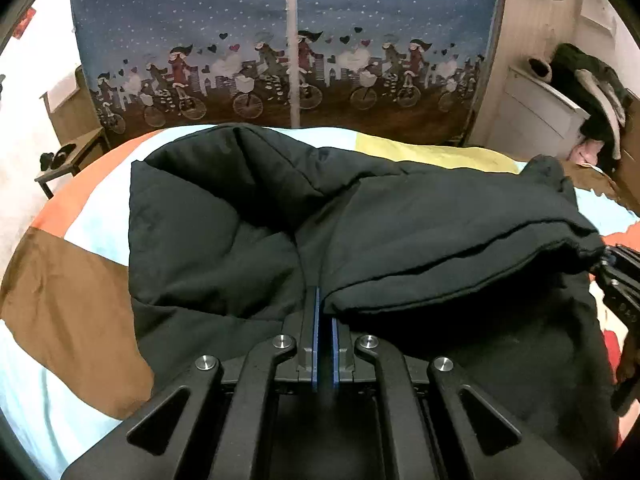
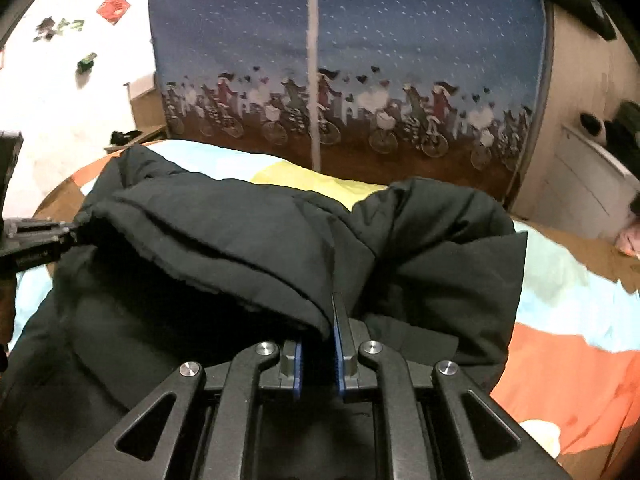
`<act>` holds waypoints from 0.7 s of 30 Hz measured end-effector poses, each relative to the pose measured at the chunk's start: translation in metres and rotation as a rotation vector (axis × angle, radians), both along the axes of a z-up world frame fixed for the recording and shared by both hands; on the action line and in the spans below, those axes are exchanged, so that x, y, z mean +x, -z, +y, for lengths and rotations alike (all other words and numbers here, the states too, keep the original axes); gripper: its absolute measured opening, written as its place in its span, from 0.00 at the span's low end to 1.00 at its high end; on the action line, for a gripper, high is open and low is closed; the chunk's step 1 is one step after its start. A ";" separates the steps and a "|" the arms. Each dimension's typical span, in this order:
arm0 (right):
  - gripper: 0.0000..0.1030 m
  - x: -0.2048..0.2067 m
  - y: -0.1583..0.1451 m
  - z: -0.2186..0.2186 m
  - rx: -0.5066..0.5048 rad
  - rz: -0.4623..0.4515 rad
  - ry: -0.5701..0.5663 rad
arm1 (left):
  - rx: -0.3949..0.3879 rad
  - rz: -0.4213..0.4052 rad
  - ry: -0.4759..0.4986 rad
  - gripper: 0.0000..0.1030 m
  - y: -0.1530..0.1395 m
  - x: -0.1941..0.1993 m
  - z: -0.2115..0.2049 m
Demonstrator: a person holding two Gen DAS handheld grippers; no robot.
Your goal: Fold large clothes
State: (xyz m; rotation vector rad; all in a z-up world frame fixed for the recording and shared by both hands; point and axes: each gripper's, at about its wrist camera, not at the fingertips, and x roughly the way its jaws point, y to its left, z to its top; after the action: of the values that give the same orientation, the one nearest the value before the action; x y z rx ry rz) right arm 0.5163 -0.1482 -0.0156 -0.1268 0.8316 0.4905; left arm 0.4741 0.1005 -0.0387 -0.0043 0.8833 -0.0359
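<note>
Black padded jacket (image 1: 248, 216) lies across the bed (image 1: 68, 292), reaching its far edge, with a folded flap raised over the middle. Left gripper (image 1: 323, 304) is pinched shut on the flap's hem, blue pads nearly meeting, pointing steeply down toward the far edge. Right gripper (image 2: 320, 320) is likewise clamped on a bunched fold of jacket, angled down; each gripper shows at the side of the other's view. Small white print on the right gripper's body is too blurred to read. Patchwork cover shows bare orange, brown, light blue and yellow patches along the bed's left, right and far edges. Beyond stands a blue curtain (image 1: 280, 40) printed with cyclists, hearts and a skyline.
</note>
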 end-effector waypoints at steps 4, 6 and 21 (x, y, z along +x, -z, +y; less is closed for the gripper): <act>0.17 0.002 -0.020 -0.004 0.021 0.002 -0.040 | -0.001 0.001 0.003 0.03 0.000 0.001 0.005; 0.21 0.000 -0.030 -0.009 0.034 -0.014 -0.059 | 0.009 -0.001 0.021 0.03 -0.002 0.002 0.006; 0.50 0.039 -0.028 0.045 0.039 0.129 -0.076 | 0.054 0.023 0.038 0.04 -0.007 -0.002 0.003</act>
State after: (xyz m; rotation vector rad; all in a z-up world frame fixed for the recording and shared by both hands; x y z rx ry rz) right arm 0.5551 -0.1034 0.0119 -0.0920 0.9456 0.5902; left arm 0.4723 0.1034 -0.0316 0.0623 0.9074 -0.0480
